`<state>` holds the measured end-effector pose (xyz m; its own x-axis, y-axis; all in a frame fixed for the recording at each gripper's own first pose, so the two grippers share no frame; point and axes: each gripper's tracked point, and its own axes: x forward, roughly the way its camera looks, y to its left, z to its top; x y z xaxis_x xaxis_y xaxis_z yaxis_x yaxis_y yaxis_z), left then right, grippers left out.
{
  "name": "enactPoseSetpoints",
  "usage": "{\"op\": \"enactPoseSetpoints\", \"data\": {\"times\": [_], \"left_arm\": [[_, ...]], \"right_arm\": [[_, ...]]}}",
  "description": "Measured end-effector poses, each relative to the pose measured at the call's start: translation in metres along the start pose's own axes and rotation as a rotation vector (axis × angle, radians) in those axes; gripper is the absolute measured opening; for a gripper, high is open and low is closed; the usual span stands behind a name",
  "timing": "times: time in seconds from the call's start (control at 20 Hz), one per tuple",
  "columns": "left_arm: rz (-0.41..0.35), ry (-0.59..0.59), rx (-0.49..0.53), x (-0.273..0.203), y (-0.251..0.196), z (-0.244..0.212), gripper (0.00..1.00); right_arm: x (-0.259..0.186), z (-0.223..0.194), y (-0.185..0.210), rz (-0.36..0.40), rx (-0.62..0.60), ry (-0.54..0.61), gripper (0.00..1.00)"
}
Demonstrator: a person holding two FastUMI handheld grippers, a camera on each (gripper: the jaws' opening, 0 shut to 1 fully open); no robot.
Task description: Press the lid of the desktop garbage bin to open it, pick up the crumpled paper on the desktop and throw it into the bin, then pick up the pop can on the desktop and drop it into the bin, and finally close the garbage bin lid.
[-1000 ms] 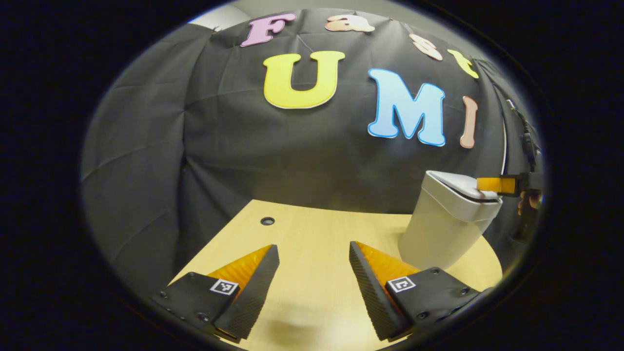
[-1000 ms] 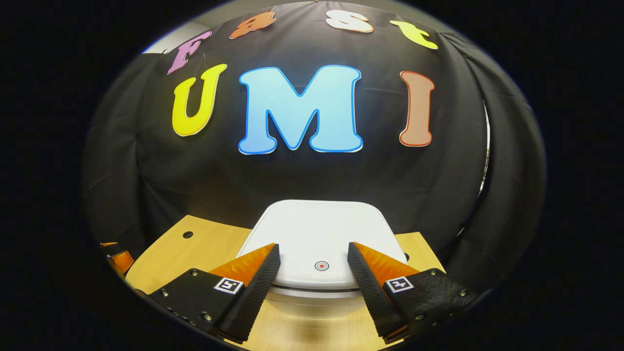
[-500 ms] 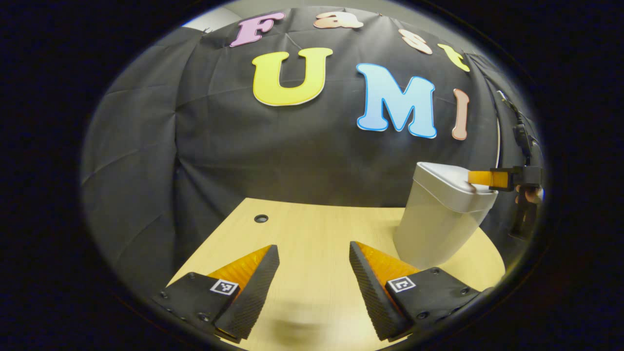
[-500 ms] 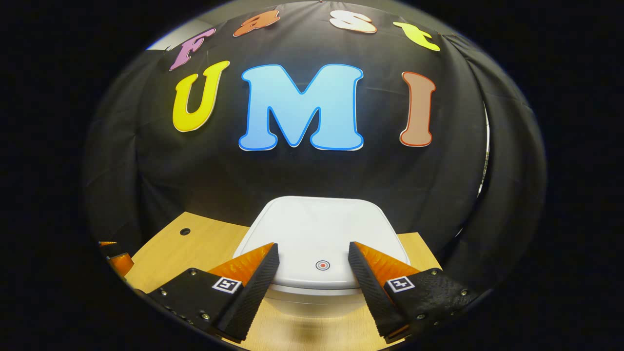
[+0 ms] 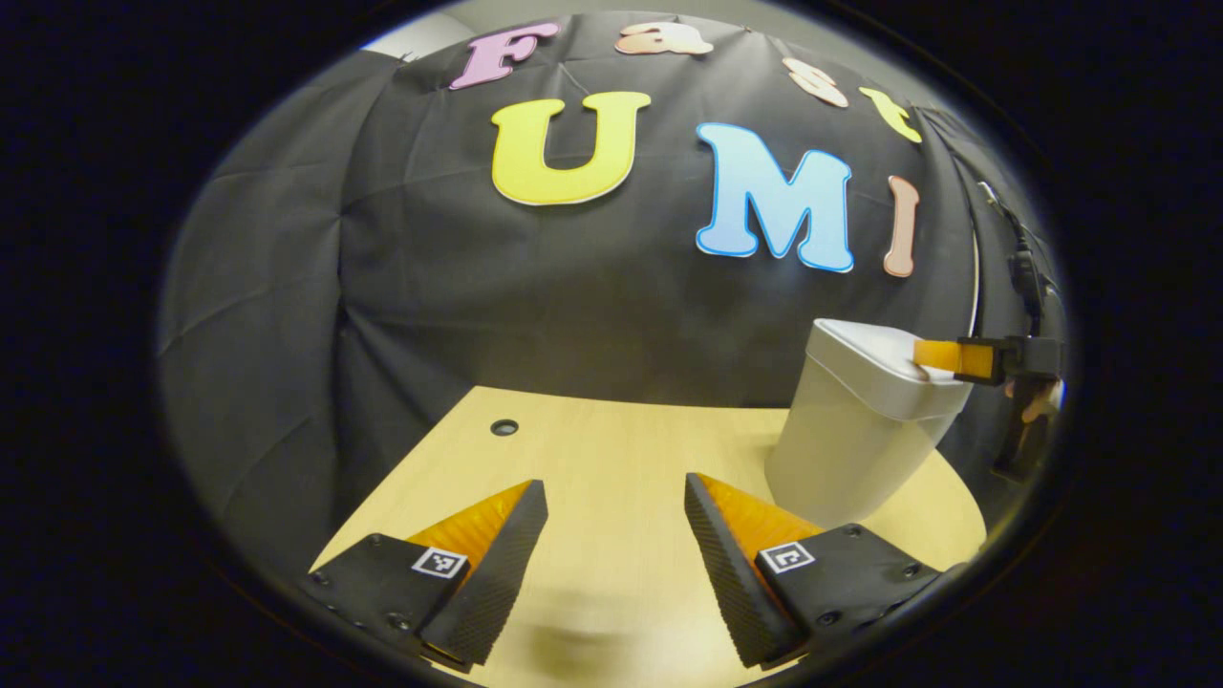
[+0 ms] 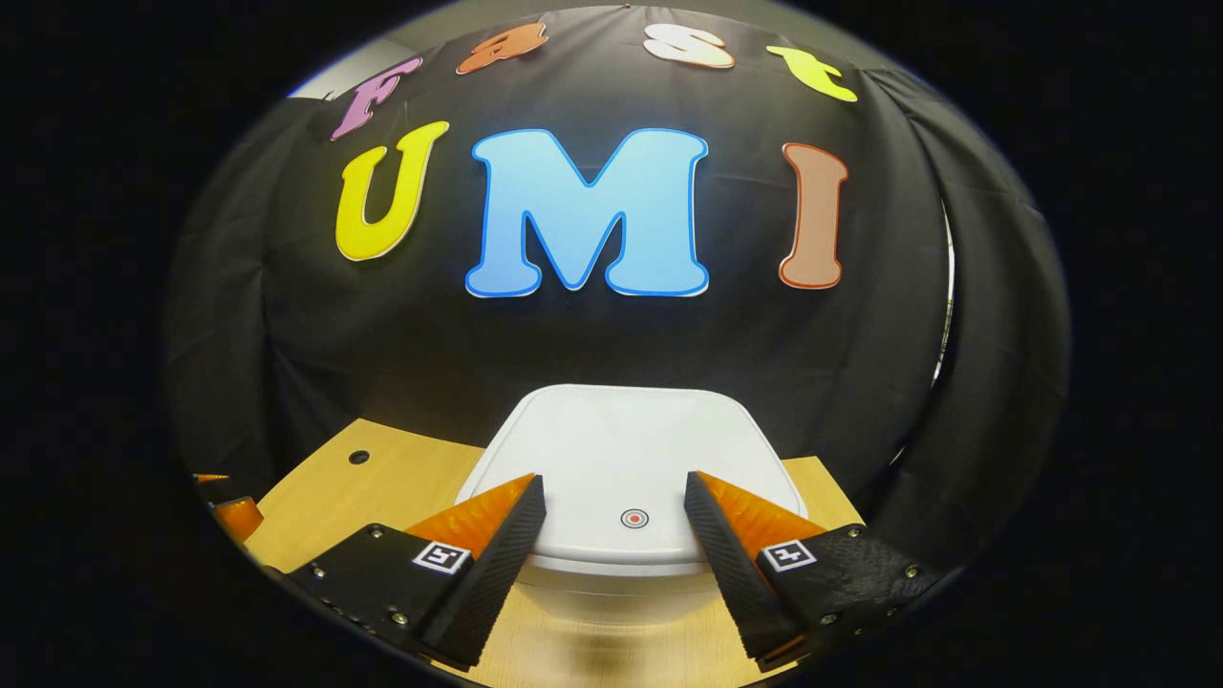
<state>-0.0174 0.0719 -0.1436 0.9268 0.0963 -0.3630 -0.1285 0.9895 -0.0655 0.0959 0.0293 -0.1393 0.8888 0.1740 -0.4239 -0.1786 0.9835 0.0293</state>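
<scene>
Right gripper: jaws apart, fingertips over near edge of closed bin lid, straddling its round button. Left gripper: jaws apart, empty, above desktop; bin ahead-right. Bin contents hidden.
</scene>
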Motion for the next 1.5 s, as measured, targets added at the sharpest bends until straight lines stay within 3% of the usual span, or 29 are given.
{"op": "enactPoseSetpoints", "data": {"times": [1.15,1.5], "left_arm": [[-0.001,0.013,-0.011,-0.0013,-0.001,-0.0074,0.96],[-0.006,0.021,-0.009,-0.0005,-0.003,-0.0073,0.95]], "right_arm": [[-0.0011,-0.0059,0.001,-0.026,-0.031,-0.136,0.96],[-0.0011,-0.01,0.0012,-0.023,0.012,-0.164,0.96]]}}
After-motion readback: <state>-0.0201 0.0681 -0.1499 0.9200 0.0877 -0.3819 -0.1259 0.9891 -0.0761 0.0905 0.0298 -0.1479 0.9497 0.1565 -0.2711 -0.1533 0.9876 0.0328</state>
